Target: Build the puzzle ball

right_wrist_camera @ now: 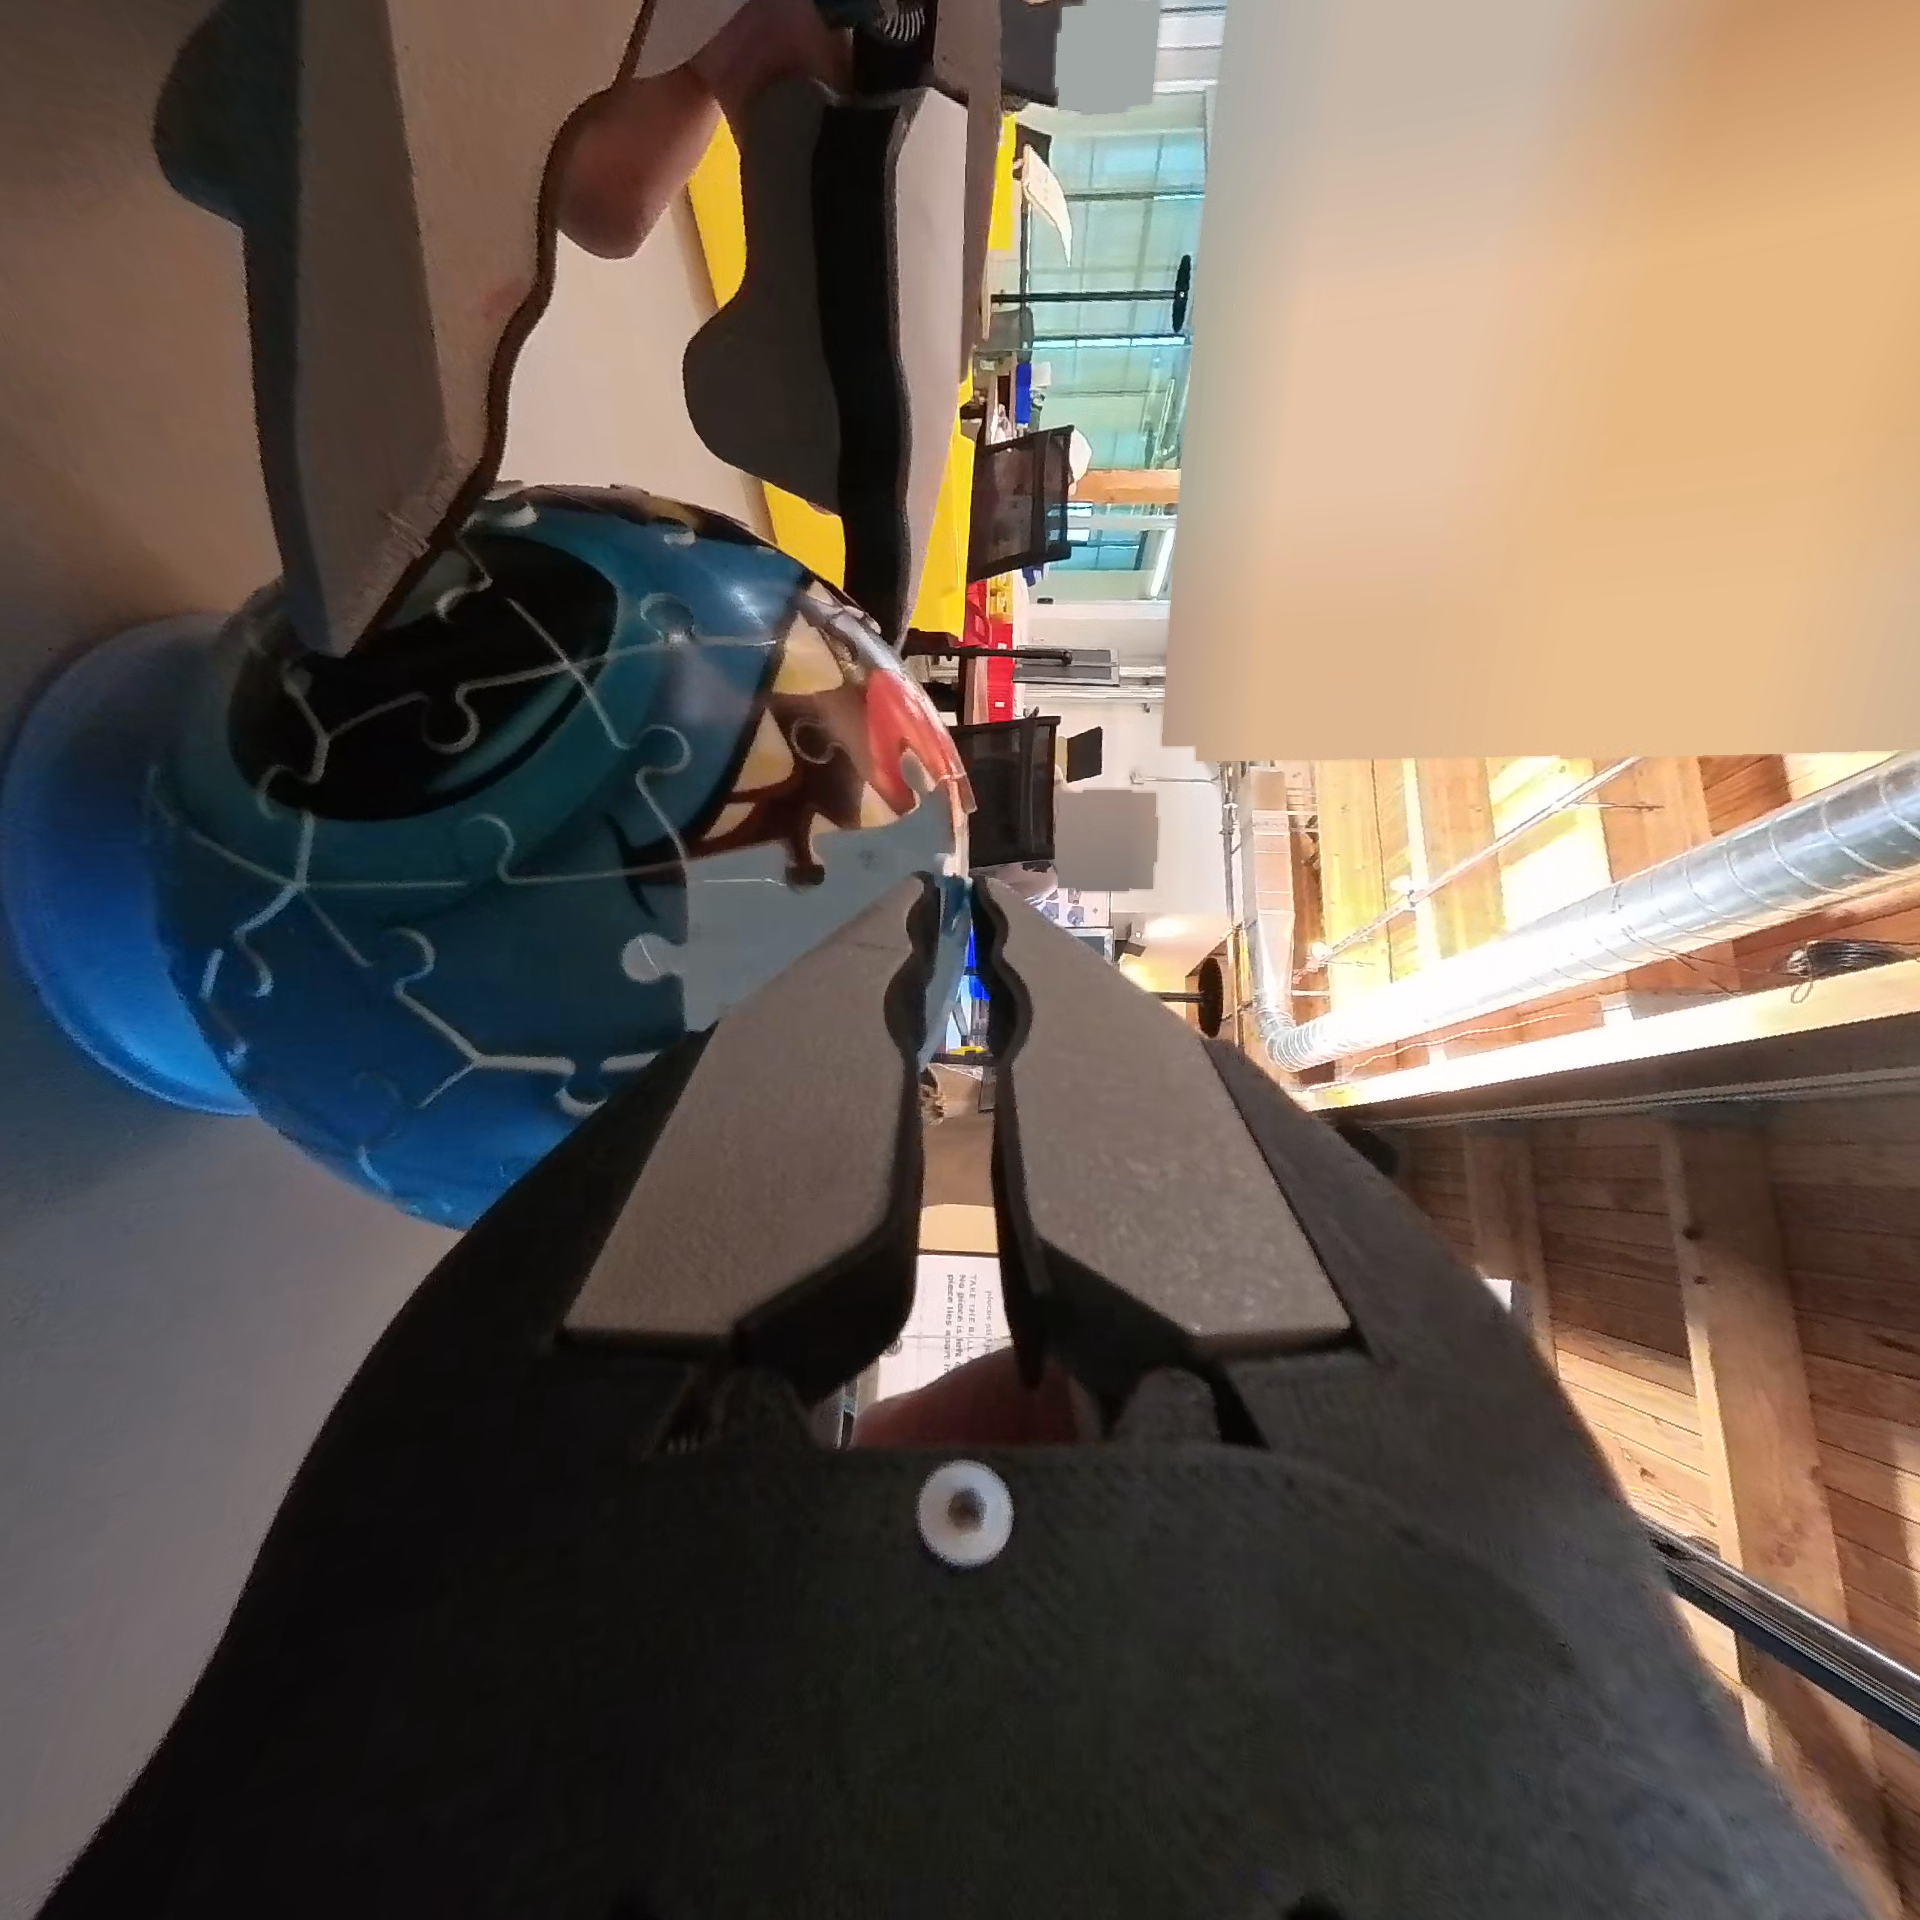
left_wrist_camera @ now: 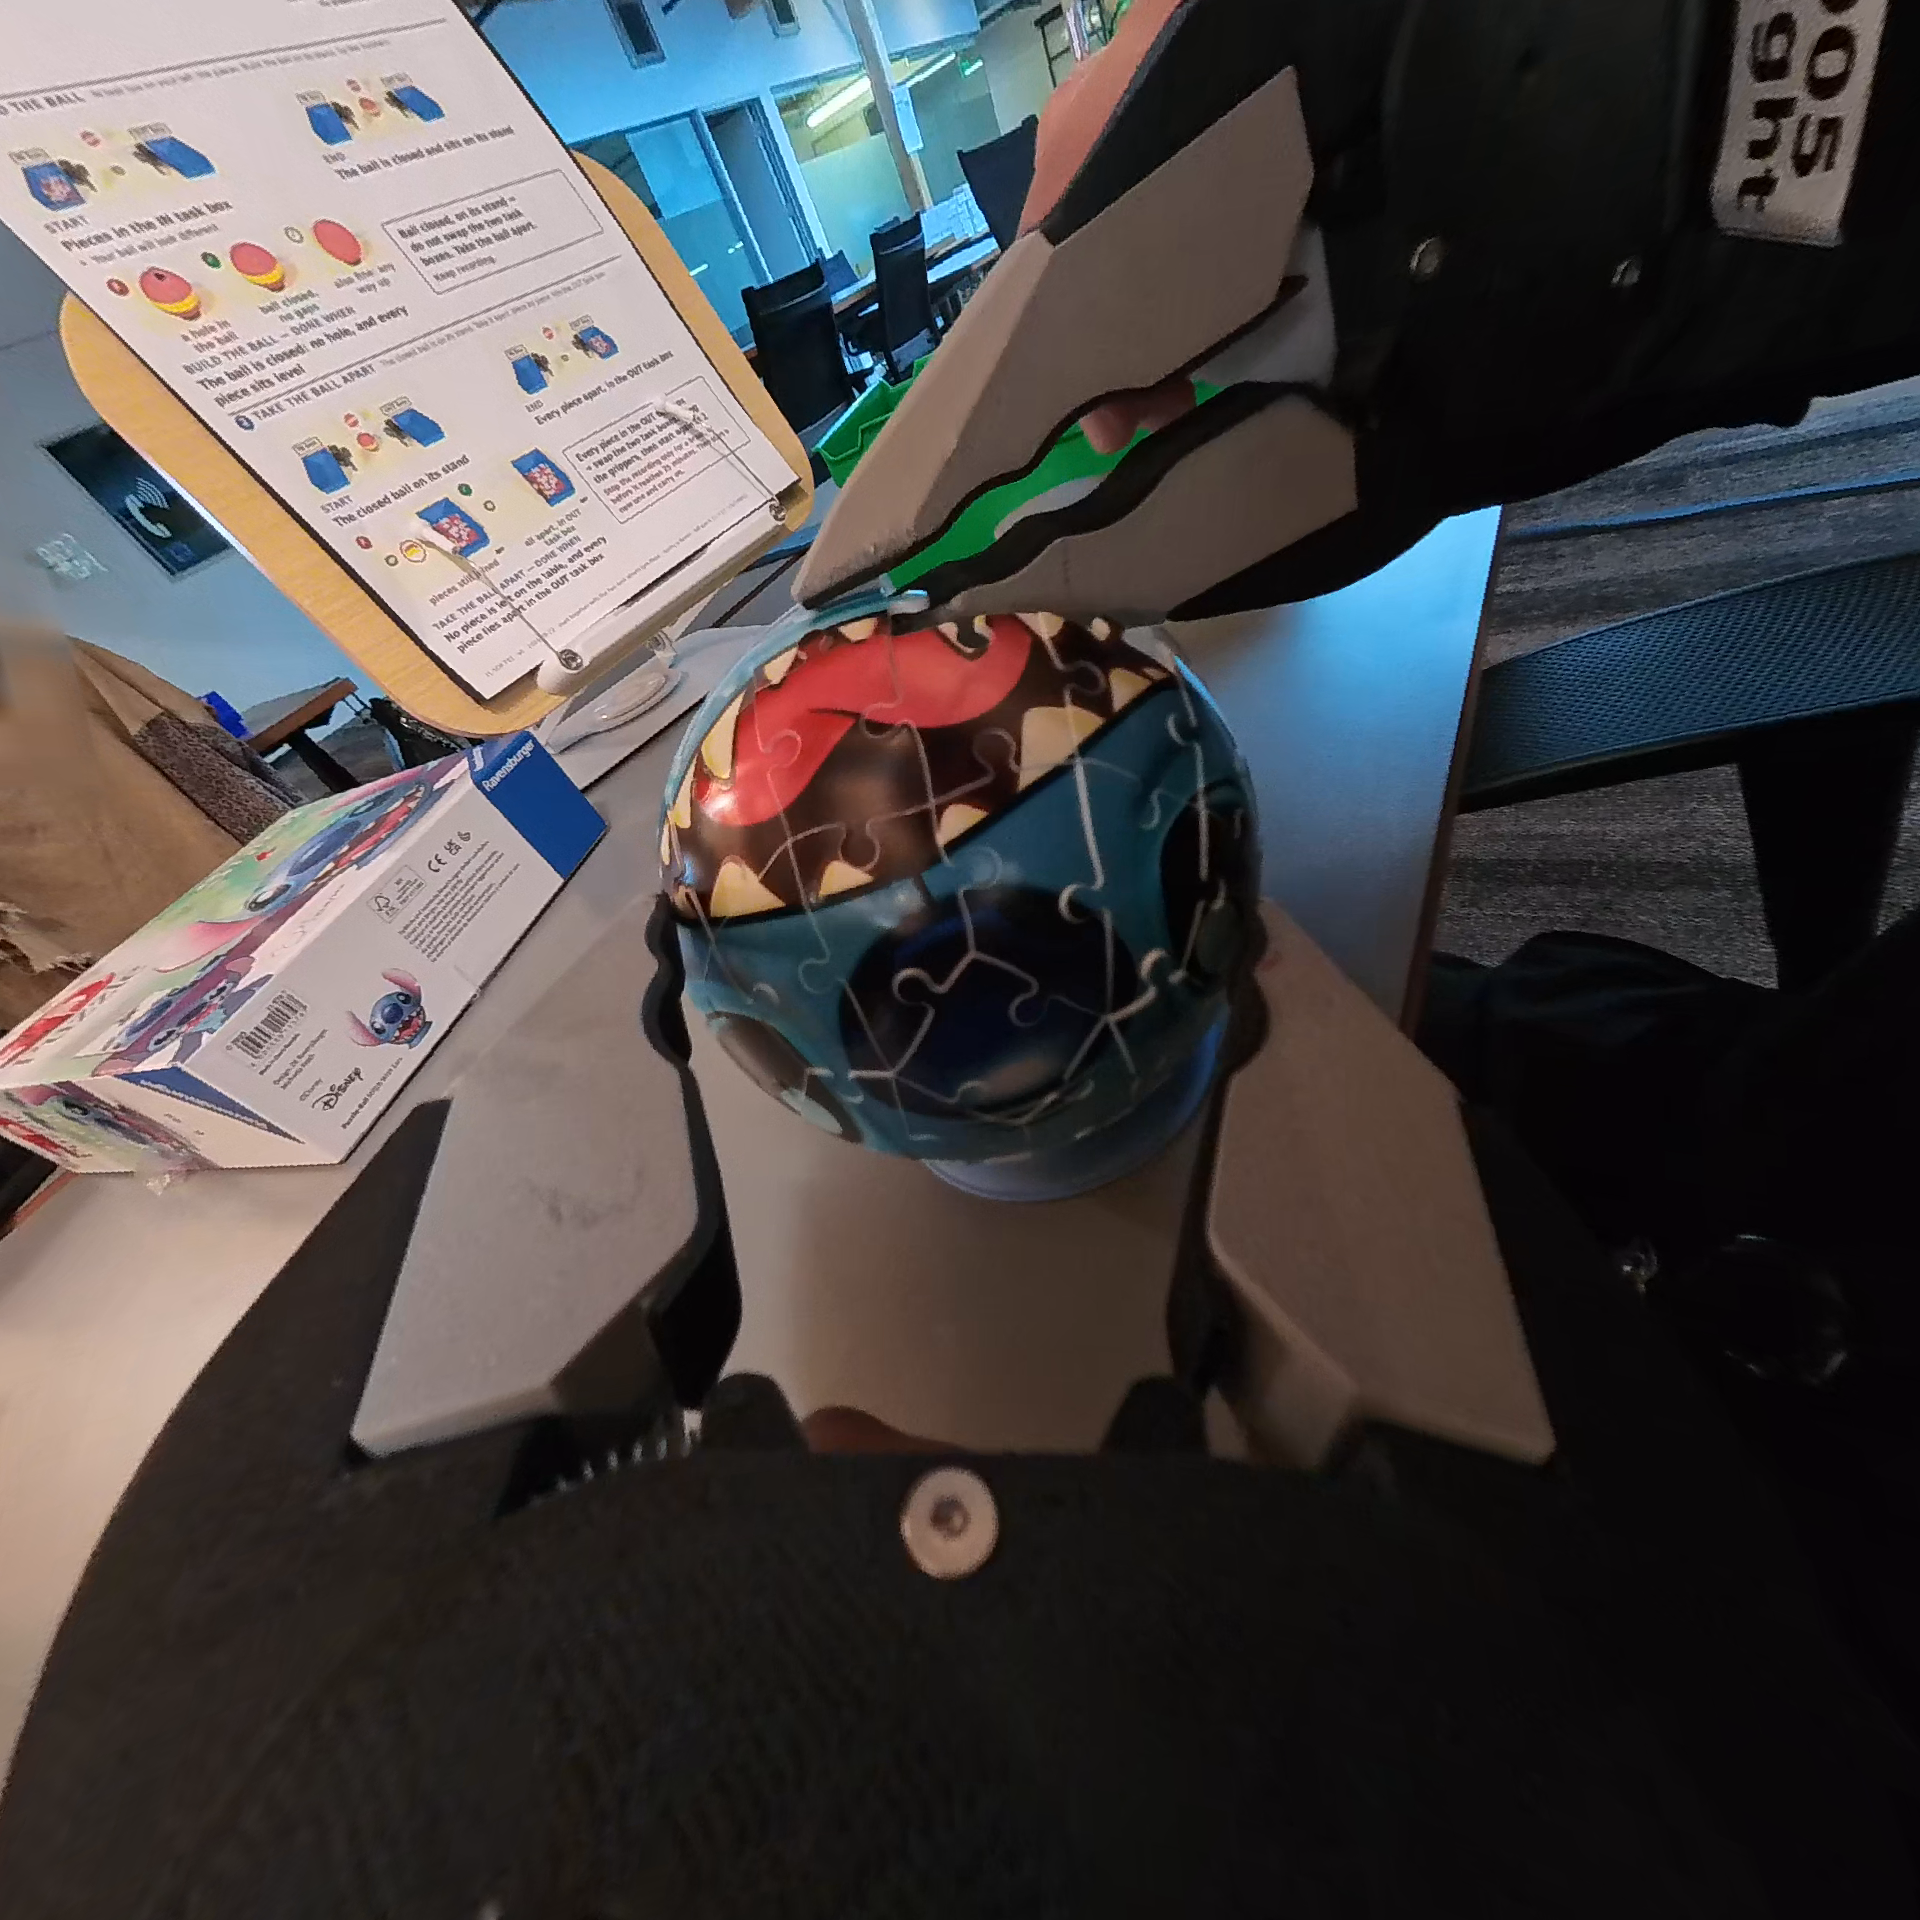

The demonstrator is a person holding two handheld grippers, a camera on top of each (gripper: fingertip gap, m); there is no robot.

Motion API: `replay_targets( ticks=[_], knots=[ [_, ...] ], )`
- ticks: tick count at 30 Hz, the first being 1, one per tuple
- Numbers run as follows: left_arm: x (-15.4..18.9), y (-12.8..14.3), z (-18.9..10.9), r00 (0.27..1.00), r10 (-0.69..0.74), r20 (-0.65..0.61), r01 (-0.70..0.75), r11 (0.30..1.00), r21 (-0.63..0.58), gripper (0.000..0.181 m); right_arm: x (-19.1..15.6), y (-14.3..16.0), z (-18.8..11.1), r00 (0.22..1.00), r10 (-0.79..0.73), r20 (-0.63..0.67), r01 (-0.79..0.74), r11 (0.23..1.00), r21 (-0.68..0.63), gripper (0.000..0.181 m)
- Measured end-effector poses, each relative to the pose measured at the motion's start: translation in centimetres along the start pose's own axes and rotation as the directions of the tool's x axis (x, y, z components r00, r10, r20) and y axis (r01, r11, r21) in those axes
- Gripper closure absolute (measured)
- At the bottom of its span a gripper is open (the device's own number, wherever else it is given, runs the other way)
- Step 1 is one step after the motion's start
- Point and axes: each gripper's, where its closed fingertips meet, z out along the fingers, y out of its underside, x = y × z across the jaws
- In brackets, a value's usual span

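Observation:
The puzzle ball point(left_wrist_camera: 956, 883) is blue with a red tongue and white teeth printed on it. It stands on its blue stand point(left_wrist_camera: 997, 1174) on the grey table. My left gripper point(left_wrist_camera: 956, 935) is shut on the ball, one finger on each side. My right gripper point(left_wrist_camera: 883, 597) comes down from the upper right, its tips at the top of the ball. In the right wrist view it point(right_wrist_camera: 945, 883) is shut on a thin light-blue puzzle piece point(right_wrist_camera: 948, 914) at the edge of the ball point(right_wrist_camera: 468, 831). The left gripper's fingers point(right_wrist_camera: 343, 416) show there too, as does the stand point(right_wrist_camera: 83, 883).
The puzzle's box point(left_wrist_camera: 312, 935) lies on the table to the left. An instruction sheet on a wooden stand point(left_wrist_camera: 364, 312) stands behind it. A green bin point(left_wrist_camera: 862, 436) sits behind the ball. The table edge point(left_wrist_camera: 1455, 779) runs close on the right. A yellow bin point(right_wrist_camera: 717, 239) shows beyond. The left gripper's tips are roughly 5 cm from the right gripper's.

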Motion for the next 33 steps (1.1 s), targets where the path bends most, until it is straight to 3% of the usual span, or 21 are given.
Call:
replay_targets(
  ticks=[33],
  knots=[
    [0.06, -0.07, -0.01, 0.999, 0.03, 0.016, -0.03, 1.0, 0.004, 0.079, -0.03, -0.09, -0.69, 0.999, -0.001, -0.034, 0.001, 1.0, 0.005, 0.179]
  ],
)
